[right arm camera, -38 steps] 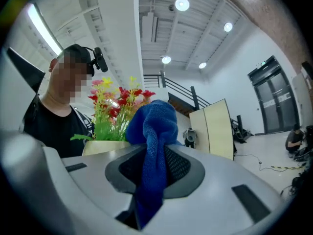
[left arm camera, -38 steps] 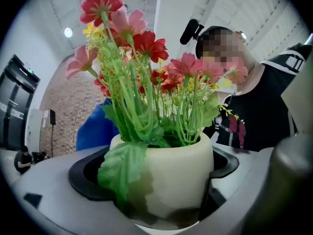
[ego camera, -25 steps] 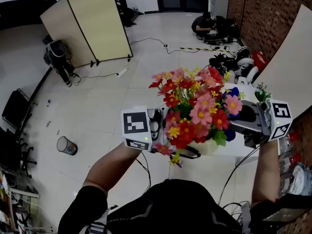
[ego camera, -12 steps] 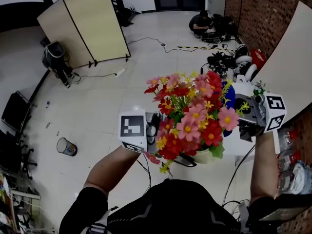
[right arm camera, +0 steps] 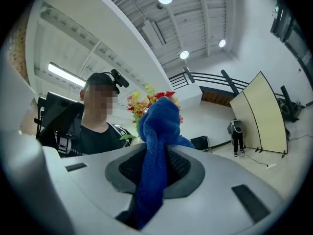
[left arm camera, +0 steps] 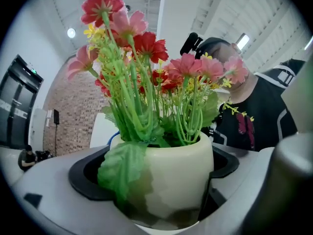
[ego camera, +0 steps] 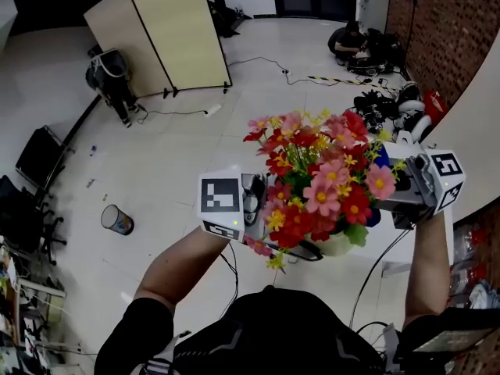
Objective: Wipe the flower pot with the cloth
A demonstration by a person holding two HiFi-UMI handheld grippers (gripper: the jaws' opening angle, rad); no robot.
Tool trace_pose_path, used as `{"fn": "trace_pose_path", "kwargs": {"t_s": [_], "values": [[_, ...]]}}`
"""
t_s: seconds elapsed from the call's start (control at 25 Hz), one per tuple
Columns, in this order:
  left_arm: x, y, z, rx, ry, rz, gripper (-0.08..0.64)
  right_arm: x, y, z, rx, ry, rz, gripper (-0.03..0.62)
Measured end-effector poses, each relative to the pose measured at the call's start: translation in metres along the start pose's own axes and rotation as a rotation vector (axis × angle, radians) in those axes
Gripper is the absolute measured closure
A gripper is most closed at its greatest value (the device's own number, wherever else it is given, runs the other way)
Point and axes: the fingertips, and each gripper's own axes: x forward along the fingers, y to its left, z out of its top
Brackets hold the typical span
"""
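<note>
A cream flower pot (left arm camera: 168, 177) full of red, pink and yellow artificial flowers (ego camera: 320, 186) is held up in the air. My left gripper (left arm camera: 161, 185) is shut on the pot, jaws pressing its two sides; in the head view that gripper (ego camera: 258, 213) sits left of the bouquet and the pot (ego camera: 336, 244) shows just below the blooms. My right gripper (right arm camera: 151, 180) is shut on a blue cloth (right arm camera: 156, 151) that stands up between its jaws. In the head view the right gripper (ego camera: 391, 194) is at the bouquet's right, with the cloth (ego camera: 373, 216) peeking out beside the flowers.
A white table (ego camera: 398, 241) lies under the pot at the right. Far below on the tiled floor are a beige folding screen (ego camera: 168, 33), a small bin (ego camera: 117, 219), cables and bags (ego camera: 391, 104). A brick wall (ego camera: 453, 30) runs along the right.
The pot with its flowers and both grippers have stayed close together, shifting slightly right and up in the head view as the head camera moved. Both grips are unchanged.
</note>
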Motion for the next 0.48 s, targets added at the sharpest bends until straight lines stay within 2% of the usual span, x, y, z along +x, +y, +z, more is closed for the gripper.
{"fn": "trace_pose_path", "kwargs": {"t_s": [0.4,0.48], "values": [[-0.031,0.027,0.002,-0.046,0.005,0.147,-0.008,0.014,0.028,-0.005,-0.096,-0.076,-0.058,0.526],[-0.029,0.039,0.007,-0.048,-0.002,0.171,-0.008,0.002,0.025,-0.003,-0.128,-0.126,-0.145,0.526]]}}
